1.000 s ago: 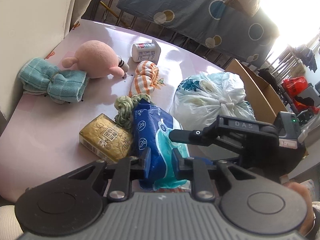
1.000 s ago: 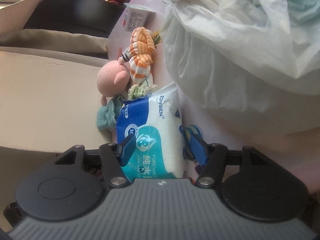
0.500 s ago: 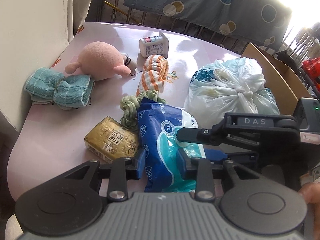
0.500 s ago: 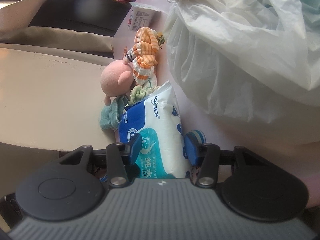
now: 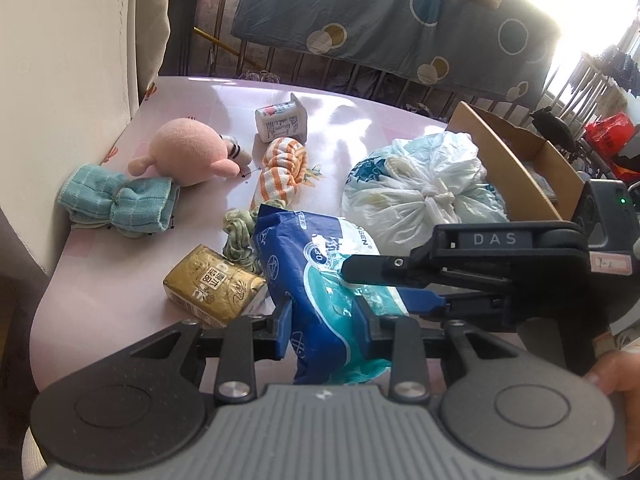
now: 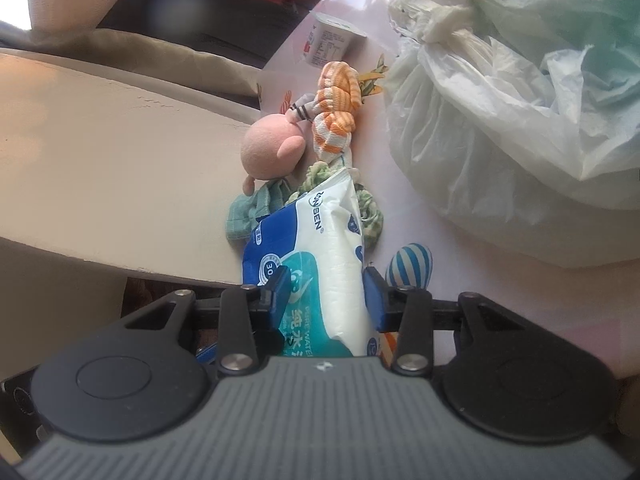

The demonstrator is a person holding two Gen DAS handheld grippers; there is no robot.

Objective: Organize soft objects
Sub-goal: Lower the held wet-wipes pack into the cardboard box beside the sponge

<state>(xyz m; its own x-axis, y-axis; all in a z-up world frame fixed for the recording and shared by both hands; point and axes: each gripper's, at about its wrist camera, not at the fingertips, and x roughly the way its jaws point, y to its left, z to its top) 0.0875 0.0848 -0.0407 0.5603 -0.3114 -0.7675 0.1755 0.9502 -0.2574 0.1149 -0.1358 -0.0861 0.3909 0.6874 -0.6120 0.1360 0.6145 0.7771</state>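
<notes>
A blue and white pack of wet wipes [image 5: 320, 264] is held from two sides. My left gripper [image 5: 323, 318] has its pads pressed on the pack's near end. My right gripper [image 5: 380, 284] comes in from the right in the left wrist view. In its own view the right gripper [image 6: 325, 294] has its jaws closing on the same pack [image 6: 320, 256], with both pads against it. On the pink table [image 5: 100, 292] behind lie a pink plush [image 5: 188, 156], a teal cloth [image 5: 120, 208], an orange-striped cloth [image 5: 280, 172] and a green knotted cloth [image 5: 240, 236].
A gold packet [image 5: 212, 284] lies just left of the pack. A small white carton [image 5: 280, 122] stands further back. A tied white plastic bag [image 5: 420, 188] fills the right side, with an open cardboard box [image 5: 520, 160] beyond. A striped ball [image 6: 410, 264] lies near my right fingertip. A wall borders the left.
Both grippers have risen with the wipes pack, which sits higher over the table. The right jaws have narrowed onto it. The left jaws hold a thicker part of it.
</notes>
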